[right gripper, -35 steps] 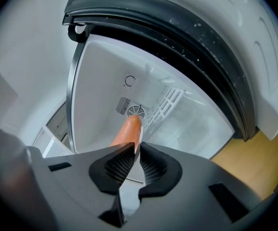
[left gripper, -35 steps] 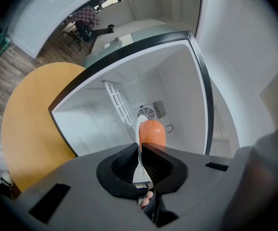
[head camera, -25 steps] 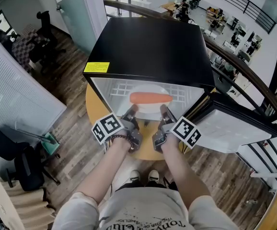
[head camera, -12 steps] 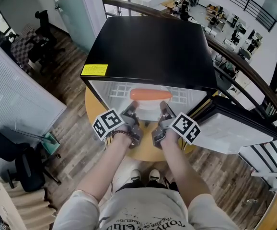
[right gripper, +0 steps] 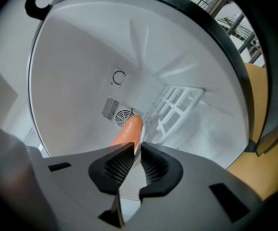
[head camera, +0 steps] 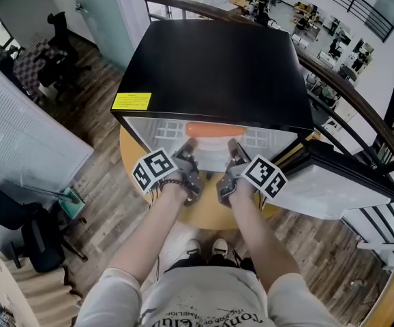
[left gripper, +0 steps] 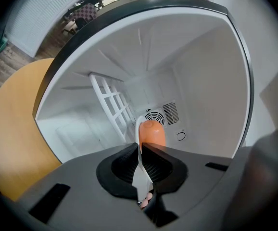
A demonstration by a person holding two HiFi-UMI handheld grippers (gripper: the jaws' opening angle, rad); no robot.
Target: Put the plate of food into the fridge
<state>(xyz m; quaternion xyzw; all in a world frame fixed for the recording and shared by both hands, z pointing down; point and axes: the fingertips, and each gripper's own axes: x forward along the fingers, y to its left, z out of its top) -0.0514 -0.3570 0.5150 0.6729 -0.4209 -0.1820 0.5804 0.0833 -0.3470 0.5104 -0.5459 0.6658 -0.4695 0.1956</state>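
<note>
A white plate [head camera: 211, 155] with an orange carrot-like piece of food [head camera: 214, 129] is held level inside the open black mini fridge [head camera: 210, 67], its far half hidden under the fridge top. My left gripper [head camera: 187, 148] is shut on the plate's left rim [left gripper: 139, 170]. My right gripper [head camera: 233, 147] pinches the right rim [right gripper: 129, 182]; its jaws are opening slightly with the rim still between the pads. In both gripper views the orange food [left gripper: 151, 133] [right gripper: 128, 131] points toward the fan grille on the fridge's back wall.
The fridge stands on a round wooden table [head camera: 132, 157]. Its door [head camera: 333, 182] hangs open at the right. A white wire shelf [left gripper: 112, 102] stands against the inner wall. A curved railing [head camera: 360, 107] runs behind, and office chairs stand at the far left.
Both grippers have carried the plate forward, deeper into the fridge. The orange food, fully seen before, now sits partly under the fridge's top edge.
</note>
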